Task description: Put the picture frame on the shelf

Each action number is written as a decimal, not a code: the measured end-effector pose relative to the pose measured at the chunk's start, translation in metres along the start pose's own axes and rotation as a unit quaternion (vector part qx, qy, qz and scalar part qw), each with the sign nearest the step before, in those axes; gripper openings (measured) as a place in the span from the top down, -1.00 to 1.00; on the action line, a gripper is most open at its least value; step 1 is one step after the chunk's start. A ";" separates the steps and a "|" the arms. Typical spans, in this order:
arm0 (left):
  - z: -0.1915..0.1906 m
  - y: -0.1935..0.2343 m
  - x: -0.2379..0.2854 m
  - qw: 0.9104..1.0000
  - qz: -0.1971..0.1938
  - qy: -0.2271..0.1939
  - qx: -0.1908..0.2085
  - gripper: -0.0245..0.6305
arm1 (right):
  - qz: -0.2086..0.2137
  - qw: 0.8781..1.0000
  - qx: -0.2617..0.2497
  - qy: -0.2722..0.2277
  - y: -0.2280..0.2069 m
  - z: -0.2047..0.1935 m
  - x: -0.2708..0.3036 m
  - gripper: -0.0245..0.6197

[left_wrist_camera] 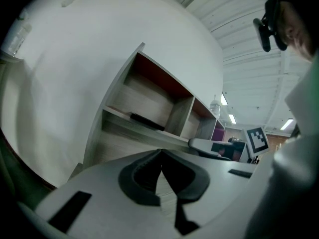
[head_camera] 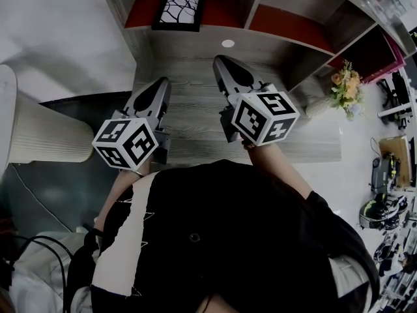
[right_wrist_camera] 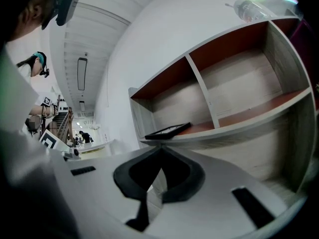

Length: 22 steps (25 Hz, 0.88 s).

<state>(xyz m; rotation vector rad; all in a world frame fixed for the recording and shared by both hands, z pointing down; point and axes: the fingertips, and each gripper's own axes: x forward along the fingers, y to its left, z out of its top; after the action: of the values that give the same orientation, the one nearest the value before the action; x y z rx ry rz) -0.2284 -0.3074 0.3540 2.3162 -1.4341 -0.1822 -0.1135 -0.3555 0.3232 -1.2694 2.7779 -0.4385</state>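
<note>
The black picture frame (head_camera: 178,10) with a white cracked-pattern print lies flat in the left compartment of the wooden shelf (head_camera: 195,57). It shows as a dark slab in the left gripper view (left_wrist_camera: 147,121) and in the right gripper view (right_wrist_camera: 168,130). My left gripper (head_camera: 159,85) hangs short of the shelf's front, shut and empty, its tips meeting (left_wrist_camera: 160,154). My right gripper (head_camera: 223,62) is held beside it, a little nearer the shelf, also shut with nothing between the jaws (right_wrist_camera: 160,151). Neither gripper touches the frame.
A white pleated lampshade (head_camera: 39,132) stands at the left. A bunch of flowers (head_camera: 345,87) sits right of the shelf, with a cluttered bench (head_camera: 391,162) beyond. A small white disc (head_camera: 227,43) lies on the shelf board. A plastic bottle (right_wrist_camera: 251,6) lies on the shelf's top.
</note>
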 end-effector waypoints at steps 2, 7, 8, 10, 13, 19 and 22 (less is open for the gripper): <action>0.001 0.000 0.000 1.000 0.001 0.000 0.000 0.89 | 0.000 1.000 0.001 0.001 -0.001 0.000 0.001 0.91; 0.003 0.001 0.001 1.000 0.002 -0.001 0.002 0.89 | 0.003 1.000 0.002 0.004 0.000 -0.002 0.002 0.91; 0.003 0.001 0.001 1.000 0.002 -0.001 0.002 0.89 | 0.004 1.000 0.001 0.004 0.000 -0.002 0.003 0.91; 0.003 0.001 0.001 1.000 0.002 -0.002 0.002 0.89 | 0.004 1.000 0.001 0.005 0.000 -0.002 0.003 0.91; 0.004 0.002 0.001 1.000 0.003 -0.003 0.002 0.89 | 0.004 1.000 0.001 0.006 0.000 -0.002 0.004 0.91; 0.004 0.002 0.002 1.000 0.001 -0.004 0.001 0.89 | 0.002 1.000 0.000 0.008 -0.001 -0.004 0.004 0.91; 0.003 0.002 0.002 1.000 0.001 -0.004 0.000 0.89 | 0.001 1.000 -0.001 0.010 -0.002 -0.005 0.003 0.91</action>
<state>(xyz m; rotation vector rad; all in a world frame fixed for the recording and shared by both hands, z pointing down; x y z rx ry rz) -0.2296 -0.3107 0.3520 2.3164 -1.4395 -0.1902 -0.1151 -0.3581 0.3285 -1.2693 2.7959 -0.4505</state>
